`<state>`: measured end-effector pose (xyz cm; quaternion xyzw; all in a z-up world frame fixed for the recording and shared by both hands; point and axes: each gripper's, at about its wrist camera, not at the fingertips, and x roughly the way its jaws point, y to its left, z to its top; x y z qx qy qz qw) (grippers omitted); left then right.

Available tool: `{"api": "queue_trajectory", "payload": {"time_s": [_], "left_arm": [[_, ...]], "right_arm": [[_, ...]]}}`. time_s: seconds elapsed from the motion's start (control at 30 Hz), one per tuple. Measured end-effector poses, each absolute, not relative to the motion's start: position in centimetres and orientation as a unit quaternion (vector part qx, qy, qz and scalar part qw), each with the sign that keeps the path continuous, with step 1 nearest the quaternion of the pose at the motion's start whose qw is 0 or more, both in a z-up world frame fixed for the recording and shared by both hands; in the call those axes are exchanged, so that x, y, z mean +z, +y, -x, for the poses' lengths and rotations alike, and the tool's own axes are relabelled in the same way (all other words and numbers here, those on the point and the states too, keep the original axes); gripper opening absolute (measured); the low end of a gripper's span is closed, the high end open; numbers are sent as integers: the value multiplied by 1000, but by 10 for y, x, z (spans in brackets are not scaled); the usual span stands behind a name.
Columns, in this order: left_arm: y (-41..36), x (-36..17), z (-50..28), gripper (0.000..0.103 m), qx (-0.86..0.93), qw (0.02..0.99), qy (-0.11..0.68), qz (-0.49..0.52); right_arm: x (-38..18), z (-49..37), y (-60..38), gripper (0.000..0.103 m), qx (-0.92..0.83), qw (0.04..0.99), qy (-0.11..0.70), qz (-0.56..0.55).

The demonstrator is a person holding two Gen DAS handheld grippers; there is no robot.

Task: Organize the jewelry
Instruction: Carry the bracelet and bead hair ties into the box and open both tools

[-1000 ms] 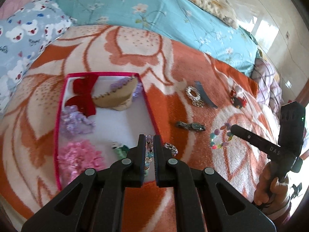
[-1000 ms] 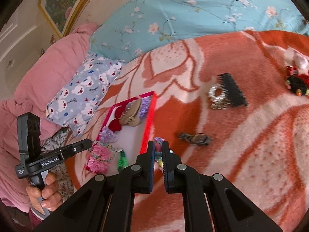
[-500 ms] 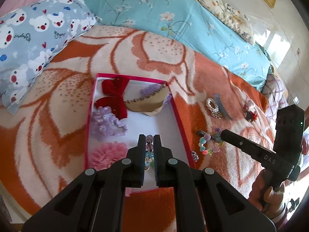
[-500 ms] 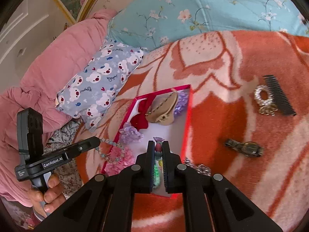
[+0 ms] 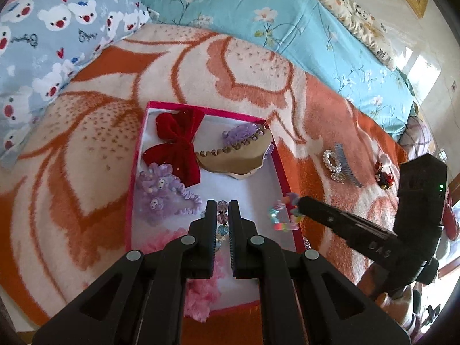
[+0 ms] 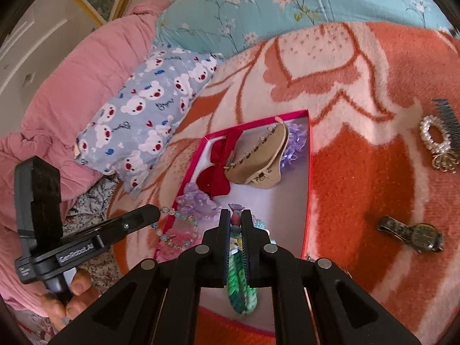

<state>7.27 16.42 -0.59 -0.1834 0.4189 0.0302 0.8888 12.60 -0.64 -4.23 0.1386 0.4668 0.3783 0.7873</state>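
Both grippers have been carried from the blanket [image 5: 330,109] to above the box [image 5: 201,106]. The left gripper [image 5: 222,215] is clamped on a clear bead strand [image 6: 175,224], the right gripper [image 6: 235,221] on a coloured bracelet [image 5: 283,215]; release is judged imminent.

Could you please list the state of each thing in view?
Left claw: shut on clear bead bracelet.
Right claw: shut on colourful bracelet.
Box: open, partly filled.
Watch: on blanket, outside box.
Comb: on blanket.
Bow: in box.
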Motion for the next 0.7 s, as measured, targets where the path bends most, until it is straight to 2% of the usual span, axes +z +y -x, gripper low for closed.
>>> {"api": "queue_trajectory", "payload": {"time_s": [0.33, 0.7], "left_arm": [[171, -49, -93, 6, 48, 869, 459, 180], [180, -70, -92, 6, 64, 855, 482, 179]], "right_arm": [[-74, -138, 12, 7, 367, 779, 495, -117], [-90, -140, 22, 7, 361, 775, 510, -99]]}}
